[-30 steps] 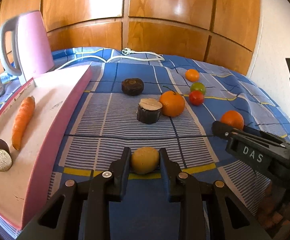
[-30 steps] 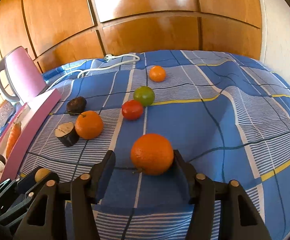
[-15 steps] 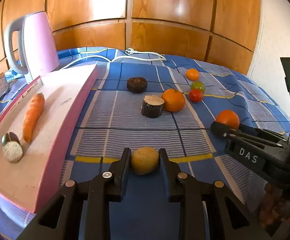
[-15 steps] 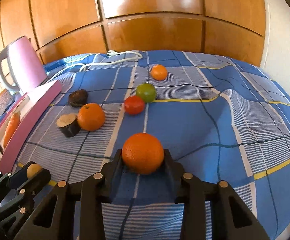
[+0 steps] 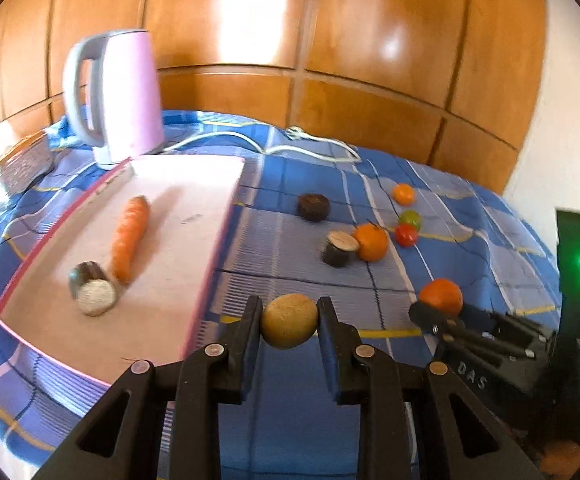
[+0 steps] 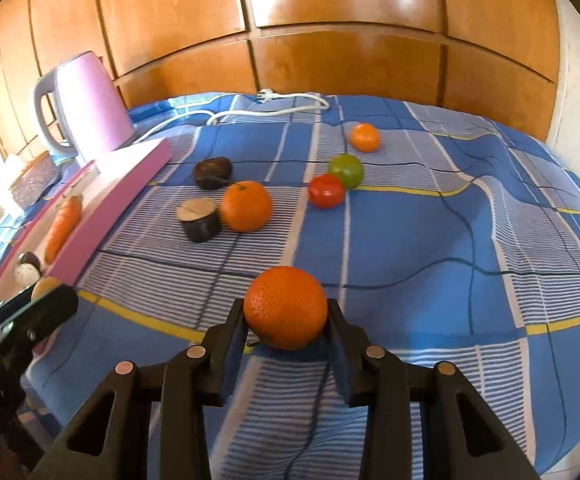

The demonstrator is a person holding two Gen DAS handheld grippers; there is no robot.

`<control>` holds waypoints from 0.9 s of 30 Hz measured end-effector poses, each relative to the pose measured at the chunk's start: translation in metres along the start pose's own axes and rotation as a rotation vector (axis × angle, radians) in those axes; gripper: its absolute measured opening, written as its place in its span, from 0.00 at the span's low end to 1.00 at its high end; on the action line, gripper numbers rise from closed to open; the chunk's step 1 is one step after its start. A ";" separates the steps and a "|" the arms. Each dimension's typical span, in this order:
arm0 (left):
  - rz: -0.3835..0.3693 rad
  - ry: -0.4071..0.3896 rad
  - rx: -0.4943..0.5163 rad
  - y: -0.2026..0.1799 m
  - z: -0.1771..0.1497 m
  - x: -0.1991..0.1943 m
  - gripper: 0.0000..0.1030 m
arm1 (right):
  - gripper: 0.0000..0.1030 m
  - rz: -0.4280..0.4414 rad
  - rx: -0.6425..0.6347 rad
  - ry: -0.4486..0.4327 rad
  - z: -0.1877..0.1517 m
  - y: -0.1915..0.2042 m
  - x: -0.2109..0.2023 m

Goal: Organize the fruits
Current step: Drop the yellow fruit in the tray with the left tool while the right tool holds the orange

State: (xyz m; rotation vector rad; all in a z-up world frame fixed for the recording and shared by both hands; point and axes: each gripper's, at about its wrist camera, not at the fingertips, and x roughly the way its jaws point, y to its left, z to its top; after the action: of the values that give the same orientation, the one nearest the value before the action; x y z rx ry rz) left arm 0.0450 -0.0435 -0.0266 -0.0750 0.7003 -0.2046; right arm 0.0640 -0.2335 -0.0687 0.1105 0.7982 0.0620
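Note:
My left gripper [image 5: 289, 320] is shut on a tan round fruit [image 5: 289, 321] and holds it above the blue bedspread, just right of the pink board [image 5: 194, 184]. My right gripper [image 6: 286, 316] is shut on a large orange [image 6: 286, 313], lifted off the cloth; it shows in the left wrist view too [image 5: 441, 297]. On the cloth lie another orange [image 6: 246, 205], a red fruit [image 6: 326, 191], a green fruit [image 6: 346, 171] and a small orange [image 6: 365, 137].
The pink board carries a carrot [image 5: 130, 236] and a dark cut piece [image 5: 92, 294]. Two dark stubs [image 6: 200, 219] [image 6: 212, 172] lie on the cloth. A pink kettle [image 5: 120, 94] and white cord [image 5: 310, 146] stand at the back before wooden panels.
Both grippers have lifted with their fruits. The right gripper closed on the orange. The left view has swung left, toward the pink board.

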 end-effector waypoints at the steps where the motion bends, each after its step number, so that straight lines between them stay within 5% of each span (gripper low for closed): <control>1: 0.004 -0.008 -0.013 0.004 0.002 -0.003 0.27 | 0.37 0.013 -0.008 -0.002 0.002 0.004 -0.002; 14: 0.129 -0.093 -0.125 0.074 0.034 -0.035 0.27 | 0.37 0.265 -0.141 -0.009 0.039 0.094 -0.017; 27: 0.244 -0.032 -0.228 0.143 0.050 -0.011 0.27 | 0.37 0.417 -0.190 0.050 0.067 0.165 0.003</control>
State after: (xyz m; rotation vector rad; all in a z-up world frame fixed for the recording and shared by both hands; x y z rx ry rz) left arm 0.0928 0.0987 -0.0011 -0.2091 0.6928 0.1108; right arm 0.1120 -0.0744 -0.0048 0.0947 0.8047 0.5354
